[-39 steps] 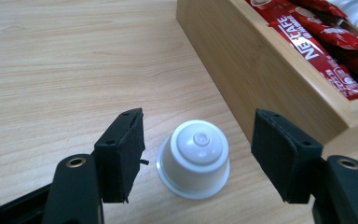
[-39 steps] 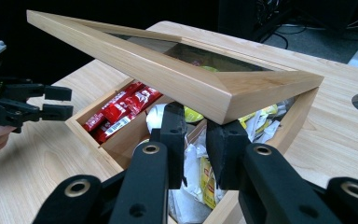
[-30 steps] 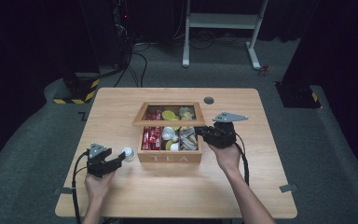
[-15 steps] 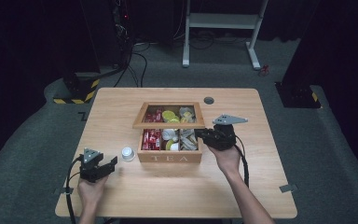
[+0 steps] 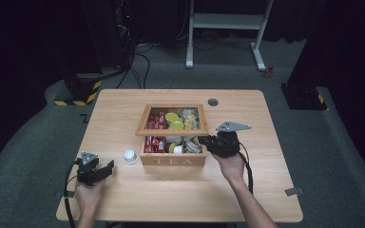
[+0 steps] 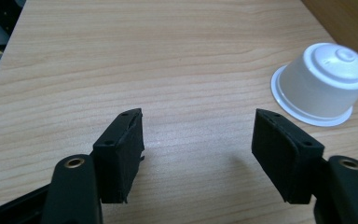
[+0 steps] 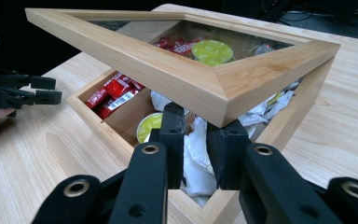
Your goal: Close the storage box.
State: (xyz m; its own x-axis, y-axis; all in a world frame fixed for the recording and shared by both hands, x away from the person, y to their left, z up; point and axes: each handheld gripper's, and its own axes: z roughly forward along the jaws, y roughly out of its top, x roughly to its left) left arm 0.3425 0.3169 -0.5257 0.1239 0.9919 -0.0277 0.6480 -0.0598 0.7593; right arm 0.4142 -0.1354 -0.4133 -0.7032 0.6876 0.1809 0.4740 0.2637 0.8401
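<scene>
A wooden tea box (image 5: 173,160) stands mid-table, and its glass-paned lid (image 5: 171,132) is propped half up. My right gripper (image 5: 205,141) is shut on the lid's front right corner (image 7: 216,109), with its jaws (image 7: 199,122) clamping the frame edge. Red sachets (image 7: 114,95), green-topped capsules (image 7: 212,50) and white packets lie inside. A white capsule (image 5: 130,156) sits upside down on the table left of the box. My left gripper (image 5: 107,167) is near the front left edge, open and empty; its jaws (image 6: 198,140) have just widened slightly. The capsule (image 6: 324,84) lies ahead and to the right of them.
A round black grommet (image 5: 213,101) sits in the table behind the box. Bare wood (image 5: 180,194) stretches in front of the box. A white metal stand (image 5: 225,28) and cables are on the floor beyond the far edge.
My left gripper has drawn back toward the near left edge, leaving the white capsule on the table beside the box. The right gripper and the lid have stayed put.
</scene>
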